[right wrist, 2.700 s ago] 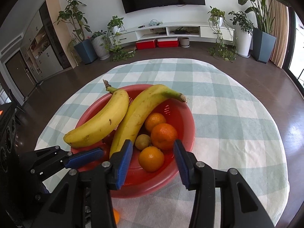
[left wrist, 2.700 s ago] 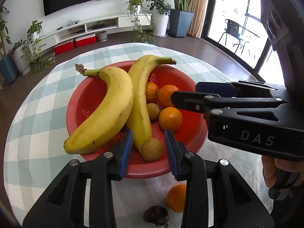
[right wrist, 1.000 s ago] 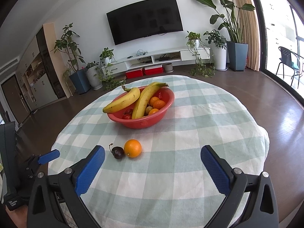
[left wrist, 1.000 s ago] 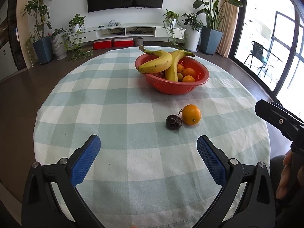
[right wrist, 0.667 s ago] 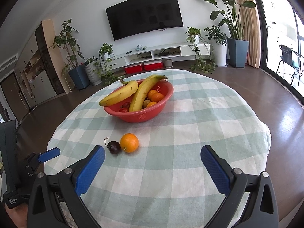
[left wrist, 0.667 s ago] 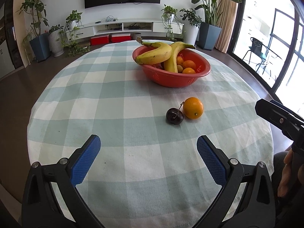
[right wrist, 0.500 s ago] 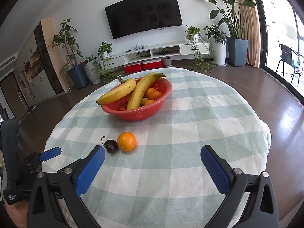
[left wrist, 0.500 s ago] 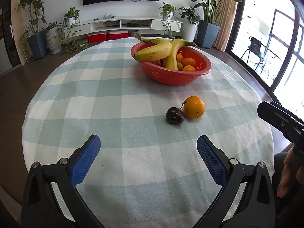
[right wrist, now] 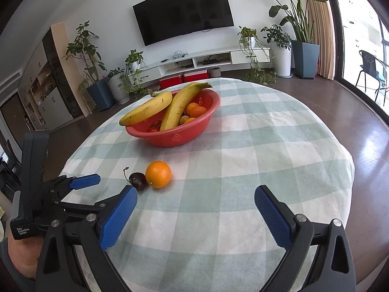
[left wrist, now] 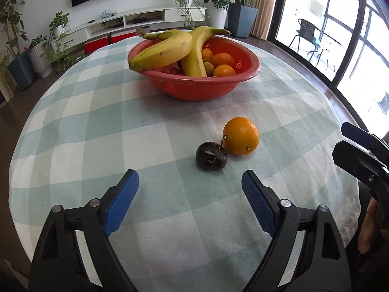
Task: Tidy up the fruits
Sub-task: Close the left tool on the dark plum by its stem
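Observation:
A red basket [left wrist: 194,90] [right wrist: 177,135] holds two bananas [left wrist: 163,50] [right wrist: 148,108] and several small oranges on the far part of the round checked table. An orange [left wrist: 241,135] [right wrist: 158,174] and a dark cherry [left wrist: 211,156] [right wrist: 137,180] with a stem lie side by side on the cloth, nearer to me. My left gripper [left wrist: 189,199] is open and empty, just short of the cherry; it also shows in the right wrist view [right wrist: 82,181]. My right gripper [right wrist: 194,214] is open and empty, to the right of the loose fruit.
The checked tablecloth [right wrist: 267,150] covers the round table, whose edge drops off on all sides. A TV unit and potted plants stand behind on the dark floor. Glass doors are at the right.
Both grippers have moved forward and lower toward the loose orange and cherry, which now look larger and closer. Earlier still, both pulled back from the basket and opened wide.

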Demonstrator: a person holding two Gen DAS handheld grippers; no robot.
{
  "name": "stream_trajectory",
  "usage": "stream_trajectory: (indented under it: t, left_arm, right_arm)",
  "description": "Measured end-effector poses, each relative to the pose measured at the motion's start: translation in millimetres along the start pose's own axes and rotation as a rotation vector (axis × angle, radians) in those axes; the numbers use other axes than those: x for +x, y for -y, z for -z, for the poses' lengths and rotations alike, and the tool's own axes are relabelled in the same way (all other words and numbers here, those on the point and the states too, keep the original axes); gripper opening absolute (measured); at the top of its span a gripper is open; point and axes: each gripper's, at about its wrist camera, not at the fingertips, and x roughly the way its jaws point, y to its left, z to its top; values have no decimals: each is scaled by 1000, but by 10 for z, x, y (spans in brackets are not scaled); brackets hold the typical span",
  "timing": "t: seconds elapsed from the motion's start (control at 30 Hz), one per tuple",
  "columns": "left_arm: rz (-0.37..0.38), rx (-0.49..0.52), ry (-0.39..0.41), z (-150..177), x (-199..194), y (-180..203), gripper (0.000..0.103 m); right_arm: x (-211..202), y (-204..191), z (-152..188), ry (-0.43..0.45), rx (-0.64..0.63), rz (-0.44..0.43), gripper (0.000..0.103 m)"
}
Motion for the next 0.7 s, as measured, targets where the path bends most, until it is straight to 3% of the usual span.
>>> stream_trajectory:
  t: [0.2, 0.3, 0.37, 0.53, 0.6, 0.7]
  left_arm:
    - [18, 54, -37, -145, 196, 16, 69]
    - [34, 80, -52, -184, 260, 38, 53]
    - [46, 98, -55, -191, 288, 64, 49]
    - [55, 110, -57, -212, 352, 91, 47]
    - [61, 123, -56, -226, 367, 104, 39]
    - [66, 129, -55, -222, 372, 109, 38]
  right_arm:
    - [57, 35, 22, -12, 12, -2, 100]
    - [78, 30, 32, -16, 9, -5, 100]
    - [94, 35, 36, -21, 11, -7, 100]
    - [101, 46, 43, -25, 14, -8, 100]
    - [107, 44, 43, -25, 8, -7, 99]
    - [112, 42, 46, -27, 7, -5, 99]
